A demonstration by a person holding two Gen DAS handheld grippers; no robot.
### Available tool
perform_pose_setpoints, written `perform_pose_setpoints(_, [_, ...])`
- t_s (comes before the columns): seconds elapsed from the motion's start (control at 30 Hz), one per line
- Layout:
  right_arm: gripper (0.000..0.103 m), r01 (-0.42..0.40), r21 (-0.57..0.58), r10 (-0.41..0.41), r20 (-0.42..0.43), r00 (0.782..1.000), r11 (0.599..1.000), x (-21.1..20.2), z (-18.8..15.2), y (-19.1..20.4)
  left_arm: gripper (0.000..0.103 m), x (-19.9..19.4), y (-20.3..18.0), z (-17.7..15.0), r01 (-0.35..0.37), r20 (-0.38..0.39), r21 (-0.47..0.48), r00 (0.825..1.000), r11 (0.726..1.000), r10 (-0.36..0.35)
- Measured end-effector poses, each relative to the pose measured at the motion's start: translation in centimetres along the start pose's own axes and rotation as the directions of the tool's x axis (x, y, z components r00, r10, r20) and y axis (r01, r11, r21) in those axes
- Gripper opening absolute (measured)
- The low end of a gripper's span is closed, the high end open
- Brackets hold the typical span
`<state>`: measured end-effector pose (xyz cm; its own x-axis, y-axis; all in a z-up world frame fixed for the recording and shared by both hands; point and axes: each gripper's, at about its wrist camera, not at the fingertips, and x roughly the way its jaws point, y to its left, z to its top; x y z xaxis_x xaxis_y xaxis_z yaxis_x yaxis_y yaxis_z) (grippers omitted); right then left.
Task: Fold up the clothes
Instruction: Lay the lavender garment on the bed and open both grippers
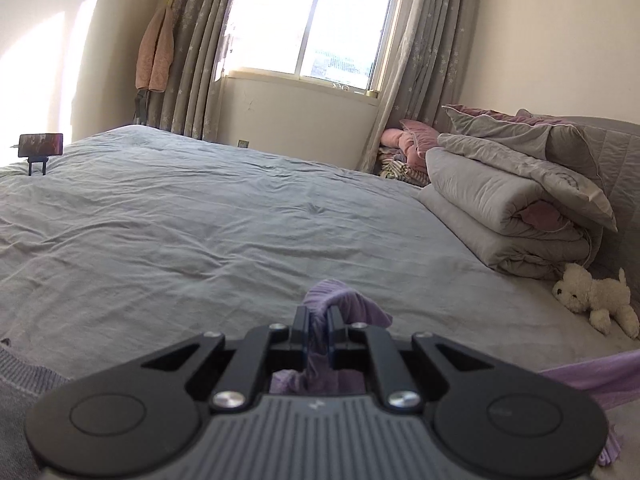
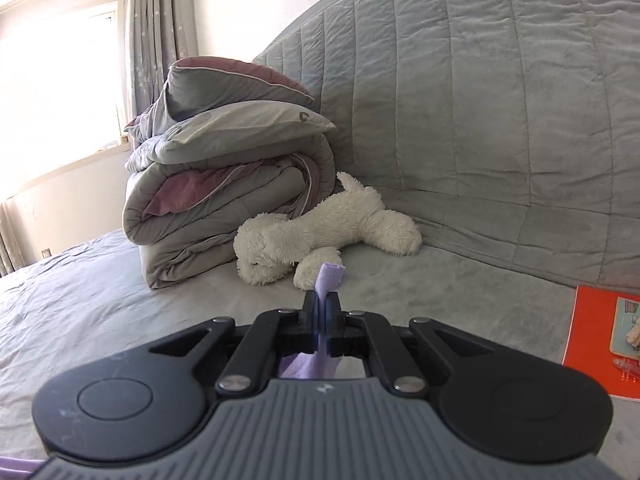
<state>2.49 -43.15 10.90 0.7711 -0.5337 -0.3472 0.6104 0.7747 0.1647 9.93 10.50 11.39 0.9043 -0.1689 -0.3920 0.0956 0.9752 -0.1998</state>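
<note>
lilac garment (image 1: 340, 300) clamped in left gripper (image 1: 318, 322) and right gripper (image 2: 321, 308) above bed (image 1: 180, 220)

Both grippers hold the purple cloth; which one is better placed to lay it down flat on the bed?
Probably left. The left gripper faces open bed sheet; the right gripper, also shut on the purple cloth, faces the plush dog.

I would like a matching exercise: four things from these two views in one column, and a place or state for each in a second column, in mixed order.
Things:
1. purple garment
2. white plush dog
3. phone on a stand
4. orange book

Places or states:
a. far left part of the bed
b. clamped in both hand-held grippers
c. lying beside the folded quilt
d. flat on the bed, at the right edge of the right wrist view

Pairs: 1-b, 2-c, 3-a, 4-d
</note>
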Motion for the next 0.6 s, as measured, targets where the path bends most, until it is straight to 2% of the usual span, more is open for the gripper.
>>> perform_pose_setpoints(0.13, [0.003,0.023,0.01,-0.023,-0.047,0.999,1.0,-0.1,-0.8,-0.2,0.008,-1.3,0.1,-1.0,0.01,-0.018,0.045,1.0,0.999,-0.009])
perform_pose_setpoints(0.33, [0.002,0.058,0.023,-0.055,-0.116,0.992,0.998,-0.4,-2.1,-0.5,0.008,-1.9,1.1,-1.7,0.018,-0.057,-0.014,0.998,1.0,-0.018])
perform_pose_setpoints(0.53, [0.002,0.034,0.018,-0.034,-0.004,0.999,0.999,-4.0,-0.9,-1.4,0.008,-4.5,1.0,-1.8,0.024,-0.004,0.007,1.0,1.0,-0.024])
perform_pose_setpoints(0.6, [0.002,0.057,-0.014,-0.057,-0.019,0.998,0.998,-4.2,-0.7,-2.3,0.008,-5.3,1.2,-2.1,0.016,0.001,0.02,1.0,1.0,-0.016])
